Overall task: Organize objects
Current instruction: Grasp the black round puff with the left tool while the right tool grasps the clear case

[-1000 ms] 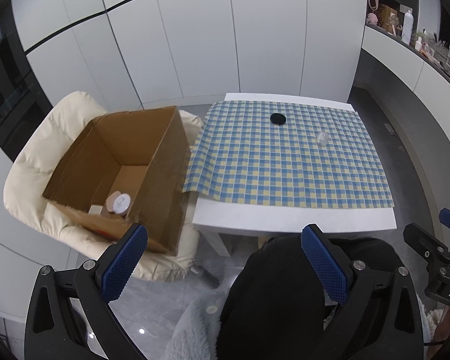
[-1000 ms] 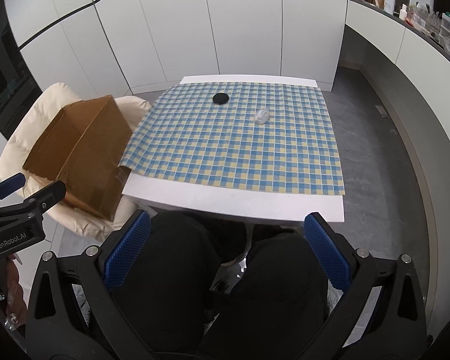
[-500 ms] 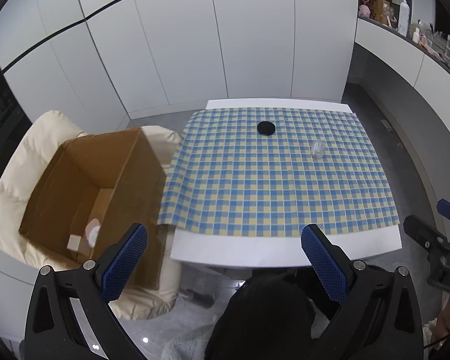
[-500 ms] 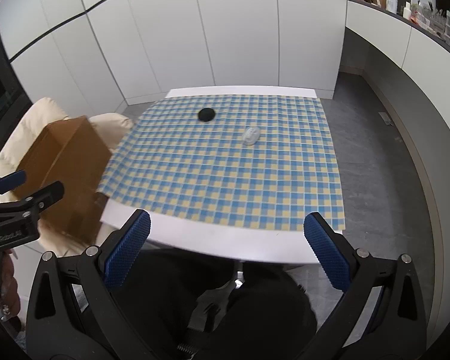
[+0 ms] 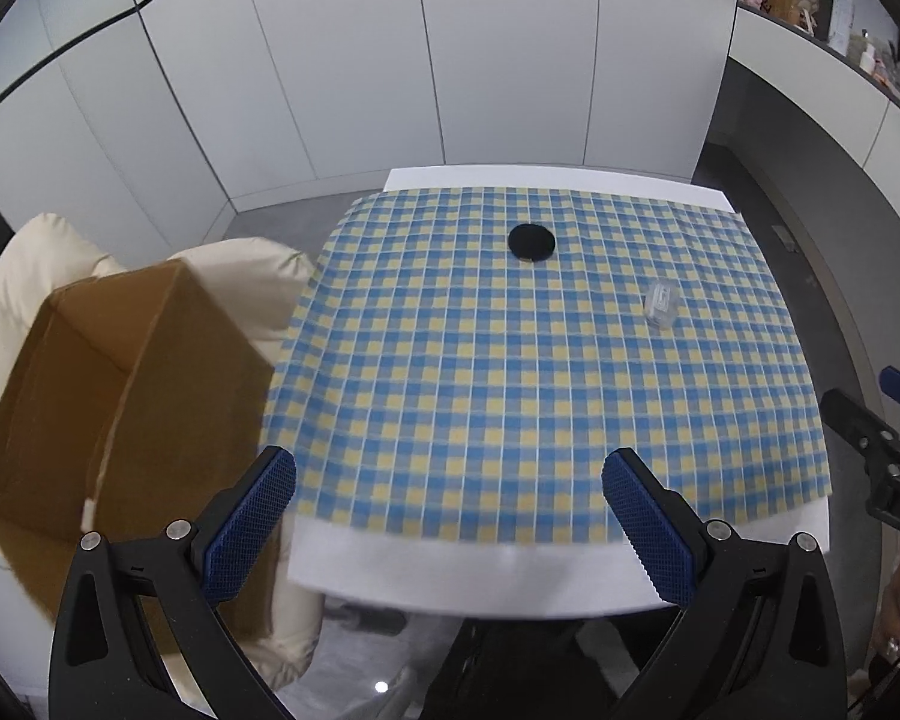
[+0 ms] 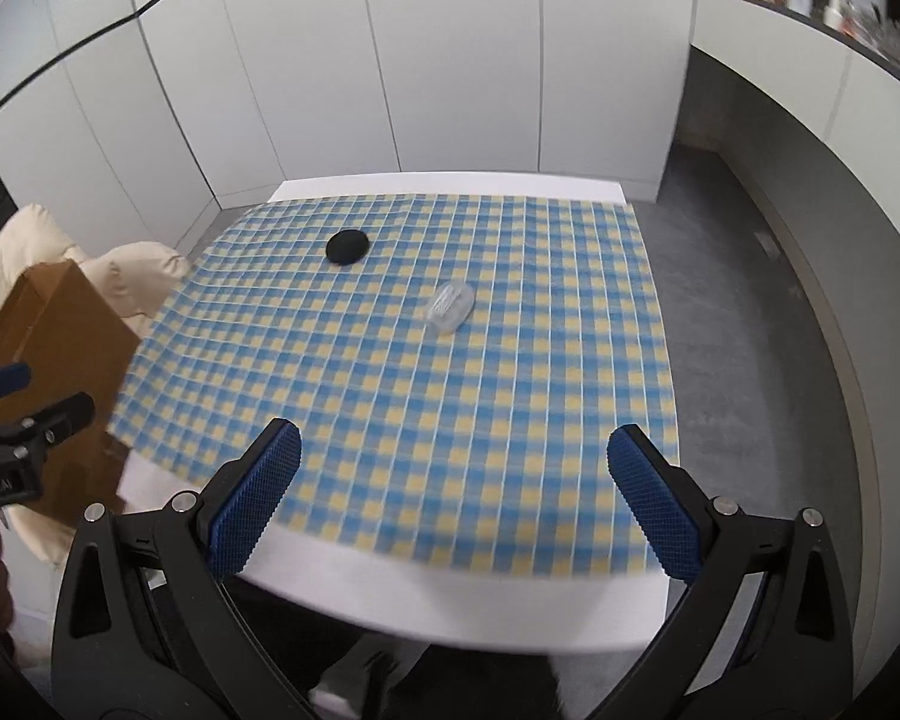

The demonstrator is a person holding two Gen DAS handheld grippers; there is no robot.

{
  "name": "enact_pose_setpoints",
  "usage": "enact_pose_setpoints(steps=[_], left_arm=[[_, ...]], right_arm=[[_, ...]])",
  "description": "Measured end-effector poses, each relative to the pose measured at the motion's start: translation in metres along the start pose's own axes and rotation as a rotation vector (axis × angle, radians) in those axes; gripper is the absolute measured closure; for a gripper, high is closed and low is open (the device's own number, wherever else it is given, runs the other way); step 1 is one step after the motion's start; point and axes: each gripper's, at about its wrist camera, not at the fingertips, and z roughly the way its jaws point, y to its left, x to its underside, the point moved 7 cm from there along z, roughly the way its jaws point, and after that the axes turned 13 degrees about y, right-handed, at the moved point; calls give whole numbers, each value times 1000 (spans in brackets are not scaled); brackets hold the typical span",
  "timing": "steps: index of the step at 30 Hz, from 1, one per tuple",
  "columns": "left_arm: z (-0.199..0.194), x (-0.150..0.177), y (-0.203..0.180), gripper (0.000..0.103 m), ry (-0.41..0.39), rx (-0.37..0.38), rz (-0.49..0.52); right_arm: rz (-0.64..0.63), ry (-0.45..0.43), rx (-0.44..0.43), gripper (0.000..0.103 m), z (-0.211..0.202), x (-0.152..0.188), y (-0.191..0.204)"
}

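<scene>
Trouble here, I'd guess, mostly comes from the tablecloth (image 5: pixel 510 372). It's a loose blue-and-yellow checked sheet hanging off the left edge of the white table (image 5: pixel 480 576), so a gripper dragging low across it could bunch it up and shove the small stuff around. The clear plastic case (image 6: pixel 450 306) looks slick and low, easy to squirt out of the pads if the pinch lands off-centre. The black round disc (image 6: pixel 347 246) lies so flat that the tips may just scrape the cloth instead.

Tools: left gripper (image 5: pixel 450 516) is spread wide, nothing between its blue pads, hovering over the near table edge and touching nothing. Right gripper (image 6: pixel 453 495) is the same: fully spread, empty, off the surface.

Going outward: the case sits mid-table toward the right, the disc beyond it near the far side, well apart from each other. The open cardboard box (image 5: pixel 108 396) sits on the cream cushioned chair (image 5: pixel 234 276) just left of the table. Can't see inside the box from this angle.
</scene>
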Motion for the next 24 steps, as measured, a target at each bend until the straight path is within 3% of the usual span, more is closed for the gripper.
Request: enact_pose_setpoints(steps=[8, 13, 21, 23, 24], left_arm=[[64, -44, -6, 1, 60, 58, -21], [112, -69, -1, 1, 116, 64, -45], [163, -93, -8, 1, 152, 43, 1], [172, -100, -14, 1, 135, 52, 16], [174, -104, -16, 1, 117, 59, 20]], right_arm=[[-145, 7, 9, 0, 88, -39, 4], [-353, -21, -6, 1, 139, -63, 17], [-625, 31, -33, 21, 196, -89, 23], [-663, 65, -60, 43, 205, -90, 28], [-674, 69, -70, 43, 207, -90, 30]])
